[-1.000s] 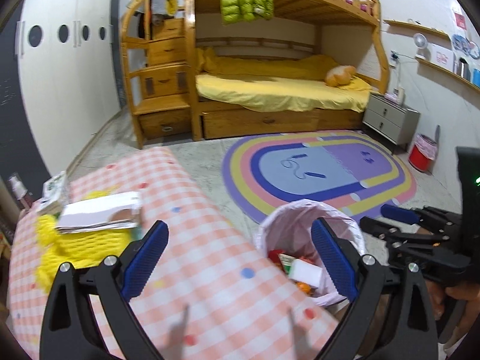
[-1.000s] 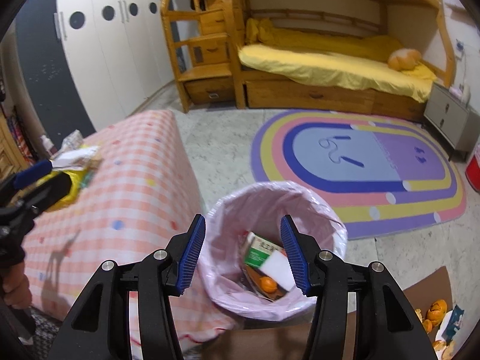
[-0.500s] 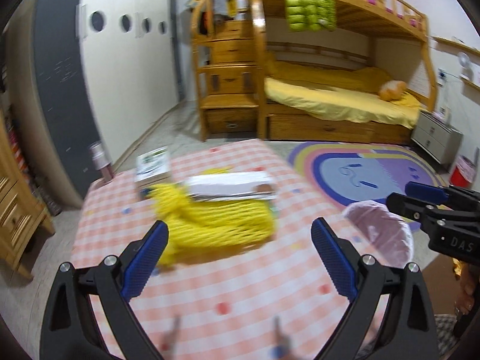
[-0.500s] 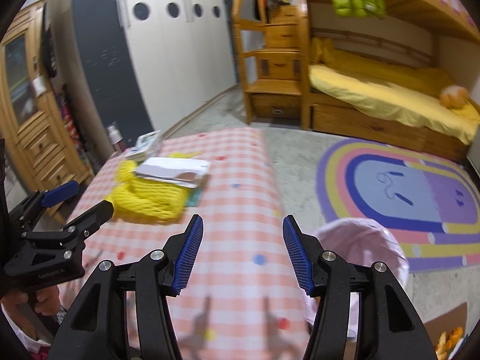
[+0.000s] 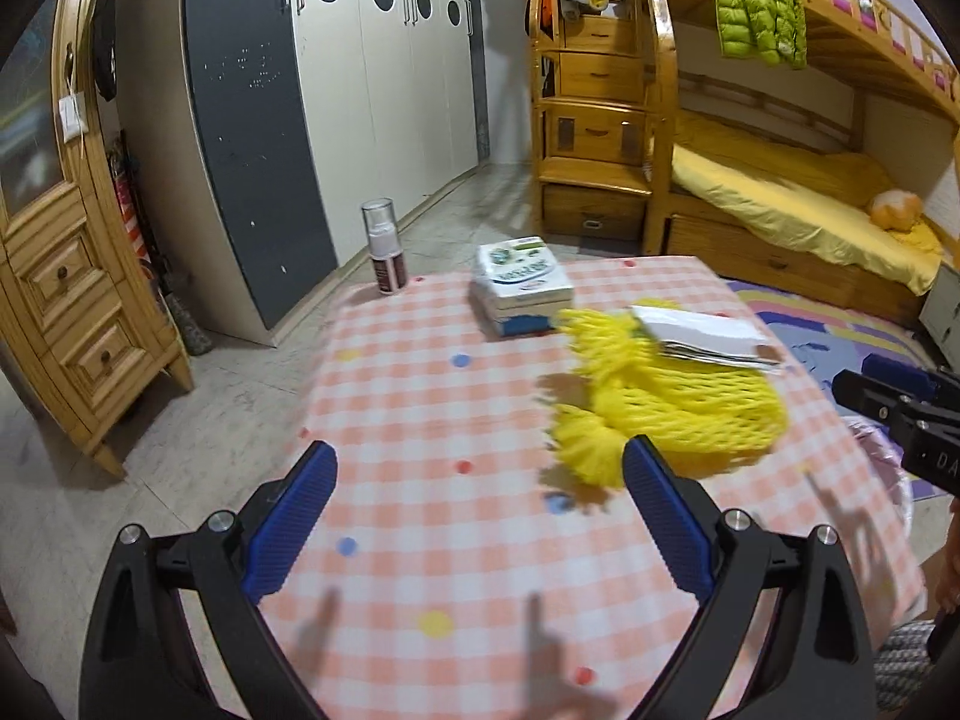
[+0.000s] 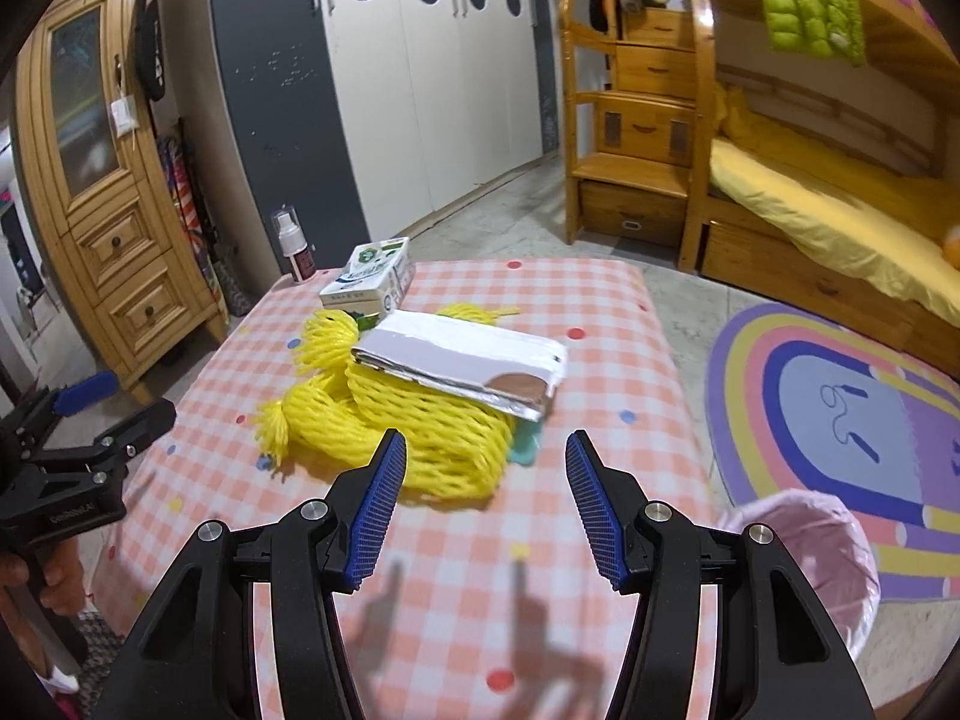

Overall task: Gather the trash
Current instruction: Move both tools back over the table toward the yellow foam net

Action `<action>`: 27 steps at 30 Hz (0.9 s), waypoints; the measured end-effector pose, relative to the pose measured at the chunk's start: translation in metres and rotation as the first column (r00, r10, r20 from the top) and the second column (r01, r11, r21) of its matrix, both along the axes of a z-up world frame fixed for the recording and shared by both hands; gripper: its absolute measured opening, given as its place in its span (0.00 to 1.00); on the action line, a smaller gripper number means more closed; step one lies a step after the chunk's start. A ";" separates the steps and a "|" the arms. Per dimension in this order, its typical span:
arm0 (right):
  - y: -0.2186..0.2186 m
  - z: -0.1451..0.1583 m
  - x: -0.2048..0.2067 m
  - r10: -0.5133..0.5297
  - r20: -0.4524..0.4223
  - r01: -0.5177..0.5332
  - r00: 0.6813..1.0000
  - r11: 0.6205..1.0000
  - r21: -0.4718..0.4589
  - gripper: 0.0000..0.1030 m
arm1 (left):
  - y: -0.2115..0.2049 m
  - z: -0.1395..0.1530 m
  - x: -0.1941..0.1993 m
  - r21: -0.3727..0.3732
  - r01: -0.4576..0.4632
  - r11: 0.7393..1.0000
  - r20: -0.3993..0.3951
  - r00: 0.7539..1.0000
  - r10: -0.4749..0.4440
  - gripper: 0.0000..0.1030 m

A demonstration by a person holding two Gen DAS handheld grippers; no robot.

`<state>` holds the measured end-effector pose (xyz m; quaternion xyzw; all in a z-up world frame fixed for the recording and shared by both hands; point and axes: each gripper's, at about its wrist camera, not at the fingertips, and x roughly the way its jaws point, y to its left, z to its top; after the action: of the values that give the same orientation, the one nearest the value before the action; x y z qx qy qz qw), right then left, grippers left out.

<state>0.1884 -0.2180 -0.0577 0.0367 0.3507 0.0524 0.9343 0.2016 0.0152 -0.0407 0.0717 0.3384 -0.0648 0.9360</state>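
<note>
Yellow foam netting lies on the pink checked table, with a flattened white and silver carton on top of it and a teal scrap under its edge. The netting and carton also show in the left wrist view. A white and green carton lies behind them. My right gripper is open and empty, just short of the netting. My left gripper is open and empty over the table, left of the netting. The pink-lined bin stands on the floor at the table's right.
A spray bottle stands at the table's far corner. A wooden cabinet is to the left, a wardrobe behind, a bunk bed and a rainbow rug to the right.
Both grippers have swung left from over the bin to face the table. The netting and cartons are now in front of them. Both stay open.
</note>
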 end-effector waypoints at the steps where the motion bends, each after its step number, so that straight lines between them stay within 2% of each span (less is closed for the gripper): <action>1: 0.002 -0.002 0.006 0.006 -0.002 -0.006 1.000 1.000 -0.003 0.55 | 0.000 0.000 0.005 0.014 -0.003 1.000 0.003 1.000 0.003 0.90; 5: 0.005 -0.007 0.026 0.020 -0.011 -0.020 1.000 0.999 -0.025 0.54 | -0.005 -0.005 0.023 0.042 0.014 0.999 -0.016 1.000 -0.014 0.90; 7: 0.005 -0.007 0.037 0.009 -0.006 -0.010 1.000 0.999 -0.037 0.44 | -0.008 -0.006 0.034 0.043 0.012 0.999 -0.030 0.999 -0.011 0.90; 8: 0.004 -0.006 0.043 0.001 0.000 -0.001 1.000 0.999 -0.041 0.33 | -0.008 -0.006 0.040 0.032 0.006 0.999 -0.038 0.999 -0.005 0.90; 11: -0.001 -0.003 0.064 -0.030 0.018 0.031 0.999 0.998 -0.051 0.28 | -0.008 -0.003 0.054 0.002 -0.016 1.000 -0.042 0.999 0.016 0.90; 15: -0.011 -0.012 0.095 -0.063 -0.014 0.062 0.998 0.997 -0.044 0.27 | -0.012 -0.005 0.065 0.006 -0.025 1.000 -0.047 0.999 0.025 0.90; 19: -0.014 -0.031 0.114 -0.059 -0.095 0.054 0.994 0.997 -0.047 0.27 | -0.016 -0.011 0.066 0.014 -0.012 1.000 -0.064 0.998 0.013 0.90; 23: -0.004 -0.040 0.102 -0.017 -0.158 0.007 0.987 0.998 -0.058 0.28 | -0.015 -0.014 0.059 0.028 -0.009 1.000 -0.069 0.998 0.011 0.90; 27: 0.003 -0.042 0.078 0.018 -0.206 -0.023 0.978 0.999 -0.022 0.28 | -0.008 -0.014 0.047 0.036 -0.026 0.999 -0.057 0.998 0.028 0.90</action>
<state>0.2663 -0.2146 -0.0997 0.0268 0.4466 0.0538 0.8927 0.2482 0.0070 -0.0548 0.0819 0.3675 -0.0483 0.9252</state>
